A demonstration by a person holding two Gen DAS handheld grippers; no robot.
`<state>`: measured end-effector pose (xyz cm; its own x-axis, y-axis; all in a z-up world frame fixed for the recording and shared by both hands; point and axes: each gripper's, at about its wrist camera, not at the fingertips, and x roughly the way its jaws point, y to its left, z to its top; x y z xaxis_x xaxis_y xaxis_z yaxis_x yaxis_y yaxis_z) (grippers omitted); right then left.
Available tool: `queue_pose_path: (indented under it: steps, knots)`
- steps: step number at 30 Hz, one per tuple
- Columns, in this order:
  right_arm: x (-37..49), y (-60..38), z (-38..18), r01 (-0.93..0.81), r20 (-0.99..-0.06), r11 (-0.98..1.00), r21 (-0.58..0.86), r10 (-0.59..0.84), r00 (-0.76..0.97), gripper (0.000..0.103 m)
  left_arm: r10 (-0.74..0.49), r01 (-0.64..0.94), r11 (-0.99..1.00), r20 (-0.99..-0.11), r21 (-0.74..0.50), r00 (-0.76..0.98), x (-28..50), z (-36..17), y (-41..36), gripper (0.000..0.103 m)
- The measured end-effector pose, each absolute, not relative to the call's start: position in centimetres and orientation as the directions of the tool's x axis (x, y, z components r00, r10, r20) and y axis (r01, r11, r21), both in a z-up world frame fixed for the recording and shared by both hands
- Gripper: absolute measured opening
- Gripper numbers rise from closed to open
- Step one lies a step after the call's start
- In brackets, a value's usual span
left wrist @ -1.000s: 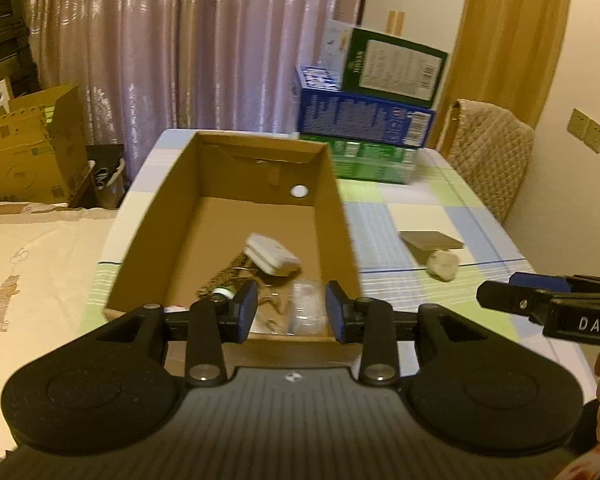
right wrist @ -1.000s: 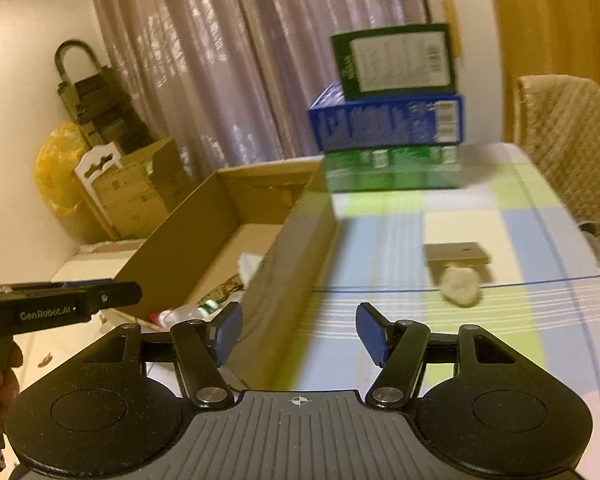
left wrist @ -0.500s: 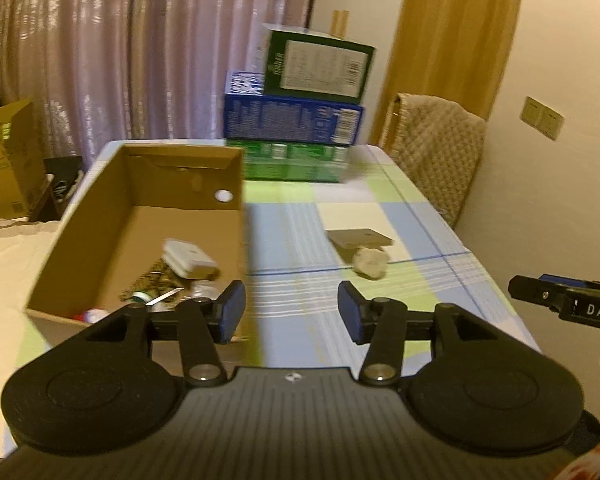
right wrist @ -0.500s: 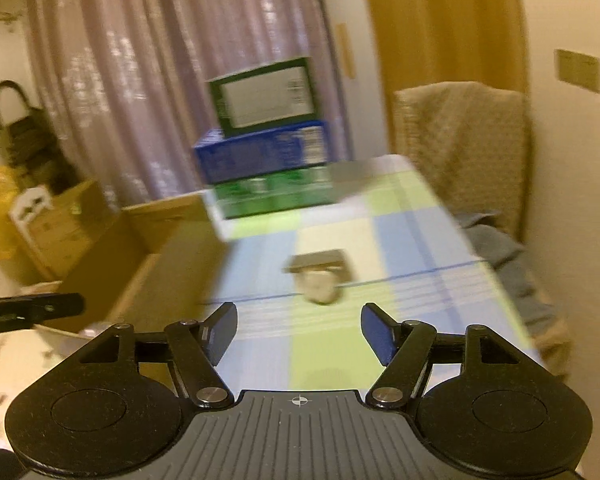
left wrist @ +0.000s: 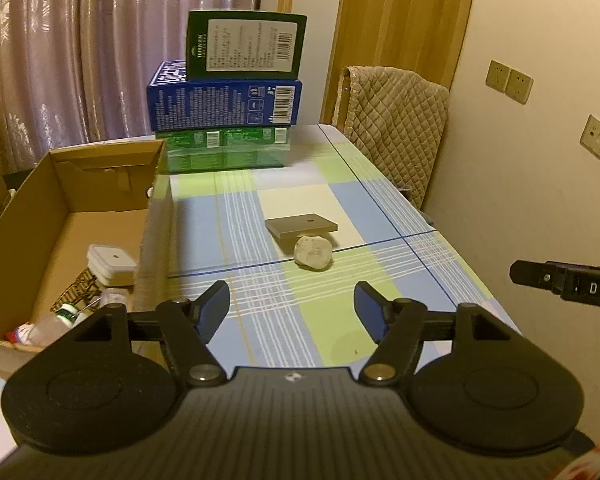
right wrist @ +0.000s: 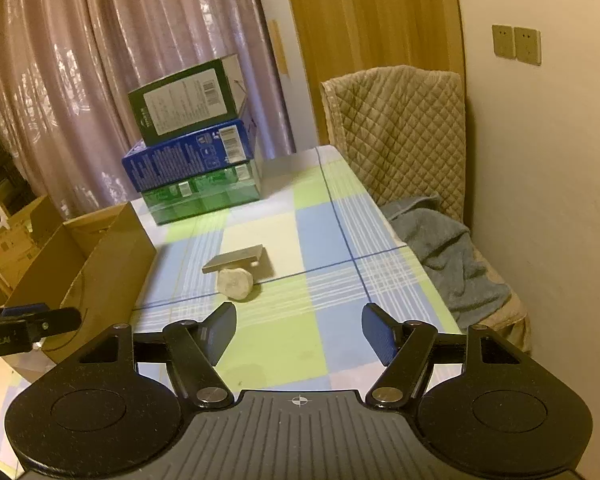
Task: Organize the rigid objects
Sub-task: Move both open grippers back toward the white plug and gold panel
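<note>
My left gripper (left wrist: 292,312) is opening, empty; my right gripper (right wrist: 299,334) gapes empty, stone (right wrist: 236,283) at eleven o'clock.

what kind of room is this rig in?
Most likely a home dining or living room: a table under a checked tablecloth, a chair draped with a quilted cover, and long curtains behind. Stacked retail boxes suggest everyday household clutter.

Dim, warm yellowish indoor light fills both views, soft shadows fall beside the cardboard box (left wrist: 100,216), and fisheye distortion bends the edges, with corners vignetted black.
</note>
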<state>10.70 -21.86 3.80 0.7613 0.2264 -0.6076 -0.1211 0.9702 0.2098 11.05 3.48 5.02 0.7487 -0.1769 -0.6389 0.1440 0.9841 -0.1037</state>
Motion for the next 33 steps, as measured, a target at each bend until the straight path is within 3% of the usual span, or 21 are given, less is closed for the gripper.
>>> queue_pose_path:
  steps: [17, 33]
  knots:
    - [18.3, -22.7, 0.1, -0.169, -0.660, 0.972, 0.161, 0.234, 0.714, 0.067, -0.162, 0.169, 0.984, -0.639, -0.051, 0.752, 17.7, -0.6, -0.9, 0.079]
    - [25.9, -21.9, -5.0, -0.190, -0.700, 0.969, 0.157, 0.245, 0.671, 0.067, -0.124, 0.169, 0.986, -0.640, 0.009, 0.758, 25.1, -8.8, -3.7, 0.079]
